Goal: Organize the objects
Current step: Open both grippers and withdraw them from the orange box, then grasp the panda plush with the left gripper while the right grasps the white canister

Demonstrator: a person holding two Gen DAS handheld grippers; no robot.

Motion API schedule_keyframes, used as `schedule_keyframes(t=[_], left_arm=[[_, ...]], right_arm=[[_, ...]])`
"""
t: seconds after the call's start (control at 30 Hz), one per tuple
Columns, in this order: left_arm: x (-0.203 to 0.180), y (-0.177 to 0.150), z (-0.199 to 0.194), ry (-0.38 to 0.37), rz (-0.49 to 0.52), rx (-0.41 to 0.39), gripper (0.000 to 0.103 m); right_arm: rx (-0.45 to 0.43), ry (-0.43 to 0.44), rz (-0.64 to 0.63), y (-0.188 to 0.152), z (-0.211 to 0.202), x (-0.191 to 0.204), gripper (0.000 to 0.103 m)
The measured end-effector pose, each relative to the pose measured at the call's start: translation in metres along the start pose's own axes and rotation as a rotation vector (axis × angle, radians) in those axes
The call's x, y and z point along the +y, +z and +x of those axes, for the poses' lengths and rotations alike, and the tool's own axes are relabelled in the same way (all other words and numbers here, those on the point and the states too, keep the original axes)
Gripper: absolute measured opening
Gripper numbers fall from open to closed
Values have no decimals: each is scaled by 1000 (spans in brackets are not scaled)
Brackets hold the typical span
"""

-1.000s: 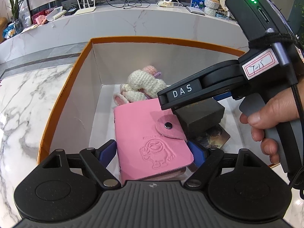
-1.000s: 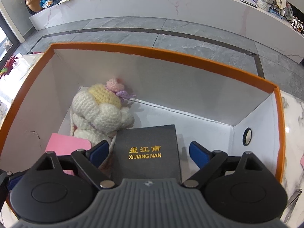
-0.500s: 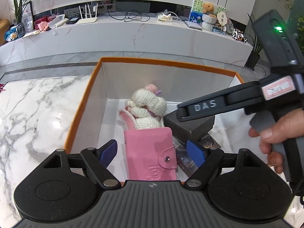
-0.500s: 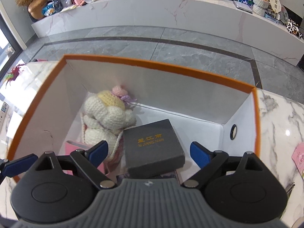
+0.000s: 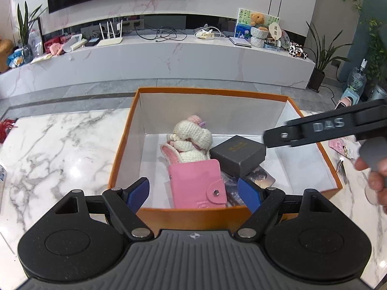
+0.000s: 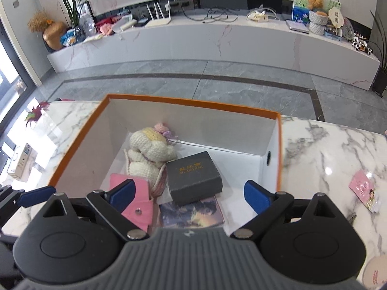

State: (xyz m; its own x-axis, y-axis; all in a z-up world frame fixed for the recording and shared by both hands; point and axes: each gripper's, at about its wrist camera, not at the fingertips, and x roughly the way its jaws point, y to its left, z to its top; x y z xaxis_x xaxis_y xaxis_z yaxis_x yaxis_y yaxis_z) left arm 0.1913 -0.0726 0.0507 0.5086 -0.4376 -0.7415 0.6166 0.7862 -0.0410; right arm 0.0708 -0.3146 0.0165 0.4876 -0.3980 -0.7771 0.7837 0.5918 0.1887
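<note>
Looking down from your right gripper [image 6: 189, 194], nothing sits between its widening jaws; your left gripper [image 5: 193, 193] is released and empty too. Centre frame, the orange-rimmed white cardboard box [image 6: 193, 102] holds the cream crocheted doll [image 6: 151, 149], the dark grey square gift box [image 6: 193, 176] tilted on a printed card [image 6: 193, 211], and the pink snap-button wallet [image 6: 137, 203]. That grey box looks unsteady; bumping it could slide it off the card. At right, a pink card [image 6: 362, 187] on the marble table [image 6: 326, 145] seems unsorted; reaching over could clip the rim.
</note>
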Motion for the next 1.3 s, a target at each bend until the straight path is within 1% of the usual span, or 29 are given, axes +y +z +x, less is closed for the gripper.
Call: schedule_keyframes(t=[0.27, 0.43, 0.53, 0.6, 0.67, 0.8, 0.93, 1.0, 1.07, 1.13, 1.3], left_arm=[[1, -23, -25, 28, 50, -20, 95], [8, -46, -35, 42, 59, 1, 95], [10, -59, -38, 41, 60, 6, 95], [14, -72, -40, 40, 37, -5, 95], [19, -87, -38, 31, -5, 10, 95], [21, -100, -28, 3, -70, 45, 95], [11, -102, -21, 7, -69, 35, 95], [9, -103, -14, 11, -95, 27, 95], [10, -103, -7, 0, -134, 30, 95], [12, -102, 0, -20, -175, 45, 95], [16, -100, 25, -59, -274, 129, 95]], right_arm=[[-48, -4, -6, -35, -51, 1, 99], [-83, 2, 2, -73, -79, 1, 100], [-106, -15, 1, -99, -89, 2, 100], [-138, -48, -13, -120, -94, 5, 101], [-175, -71, -21, -139, -97, 7, 102], [-216, -71, 0, -172, -94, 5, 102], [-238, -42, 59, -195, -85, -8, 102], [-237, -8, 85, -204, -78, -14, 102], [-216, 1, 92, -207, -73, -18, 102], [-213, 2, 86, -208, -71, -19, 102], [-203, 33, 107, -208, -65, -24, 102]])
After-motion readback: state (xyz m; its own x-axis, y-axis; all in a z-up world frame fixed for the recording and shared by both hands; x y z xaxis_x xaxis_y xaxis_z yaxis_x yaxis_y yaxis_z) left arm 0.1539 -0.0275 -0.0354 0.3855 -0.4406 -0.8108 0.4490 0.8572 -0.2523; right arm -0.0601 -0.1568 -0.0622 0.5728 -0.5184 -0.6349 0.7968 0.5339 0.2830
